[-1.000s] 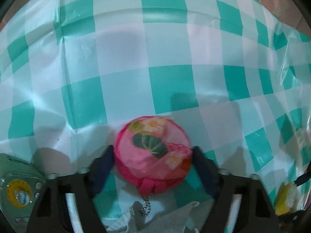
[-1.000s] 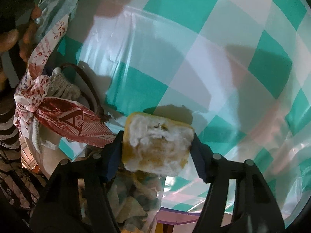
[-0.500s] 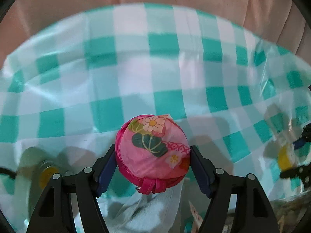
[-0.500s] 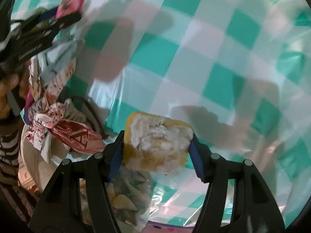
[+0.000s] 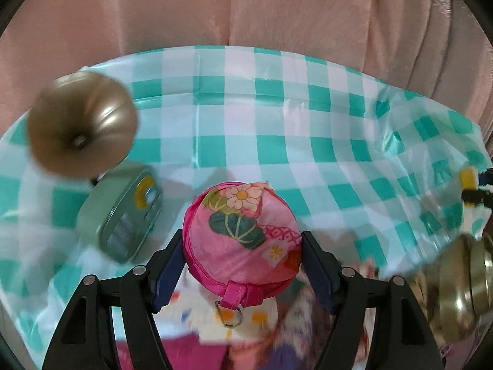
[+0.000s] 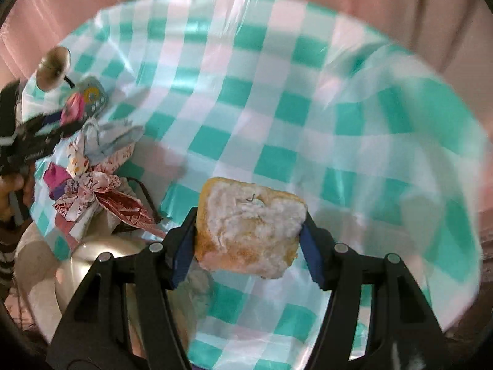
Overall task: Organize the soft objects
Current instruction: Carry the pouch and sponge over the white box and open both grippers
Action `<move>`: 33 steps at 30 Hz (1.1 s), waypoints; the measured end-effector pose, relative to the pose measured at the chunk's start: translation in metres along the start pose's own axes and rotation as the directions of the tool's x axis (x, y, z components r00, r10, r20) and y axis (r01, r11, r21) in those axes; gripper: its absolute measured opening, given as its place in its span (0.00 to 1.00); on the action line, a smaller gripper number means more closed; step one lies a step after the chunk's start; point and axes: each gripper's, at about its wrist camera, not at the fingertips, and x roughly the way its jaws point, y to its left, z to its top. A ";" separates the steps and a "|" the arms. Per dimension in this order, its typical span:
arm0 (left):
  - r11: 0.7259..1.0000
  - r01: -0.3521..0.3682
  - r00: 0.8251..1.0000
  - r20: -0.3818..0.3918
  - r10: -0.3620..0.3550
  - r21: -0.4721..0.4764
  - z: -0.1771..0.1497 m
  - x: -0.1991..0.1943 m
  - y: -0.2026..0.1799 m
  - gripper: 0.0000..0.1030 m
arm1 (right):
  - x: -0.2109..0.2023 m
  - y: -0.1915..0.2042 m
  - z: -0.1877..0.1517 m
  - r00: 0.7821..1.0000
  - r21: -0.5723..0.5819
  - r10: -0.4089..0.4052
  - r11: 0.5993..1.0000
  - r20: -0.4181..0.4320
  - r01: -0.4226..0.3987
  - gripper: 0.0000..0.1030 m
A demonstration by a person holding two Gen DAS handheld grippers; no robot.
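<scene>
My left gripper (image 5: pixel 242 246) is shut on a round pink floral pouch (image 5: pixel 240 240) with a pink loop and metal ring, held above the table. My right gripper (image 6: pixel 249 231) is shut on a yellow and white sponge (image 6: pixel 249 225), also held up above the teal checked tablecloth (image 6: pixel 277 98). A heap of crumpled soft cloths (image 6: pixel 89 169) lies at the left of the right wrist view, under the left gripper (image 6: pixel 58 126). The same cloths show blurred below the pouch in the left wrist view (image 5: pixel 234 339).
A green radio-like box (image 5: pixel 123 219) with a brass horn (image 5: pixel 80 123) stands at the table's left. A brass vessel (image 5: pixel 462 283) sits at the right. A white rounded container (image 6: pixel 92 265) is at the near left. Pink curtain (image 5: pixel 246 6) hangs behind.
Both grippers have risen and tilted back with their objects held. The views now show the whole table, the curtain and the radio box.
</scene>
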 end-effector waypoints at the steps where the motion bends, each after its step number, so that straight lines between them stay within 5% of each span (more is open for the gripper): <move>1: 1.000 -0.002 1.000 0.003 0.002 -0.009 -0.007 -0.007 0.001 0.70 | -0.003 0.005 -0.008 0.999 0.013 -0.016 1.000 0.034 0.016 0.63; 8: 0.998 -0.001 1.000 0.010 0.001 -0.063 -0.064 -0.053 0.005 0.70 | -0.051 0.011 -0.079 0.965 0.097 -0.121 0.990 0.231 0.101 0.63; 15: 0.992 0.070 0.997 -0.013 -0.072 -0.107 -0.121 -0.085 -0.017 0.70 | -0.088 0.024 -0.162 0.923 0.202 -0.182 0.972 0.339 0.118 0.63; 25: 0.976 0.219 0.974 -0.047 -0.220 -0.014 -0.174 -0.119 -0.095 0.70 | -0.116 0.045 -0.284 0.885 0.297 -0.335 0.924 0.323 0.241 0.63; 33: 0.918 0.372 0.927 -0.110 -0.359 0.137 -0.201 -0.138 -0.181 0.70 | -0.106 0.053 -0.362 0.897 0.367 -0.377 0.888 0.232 0.278 0.63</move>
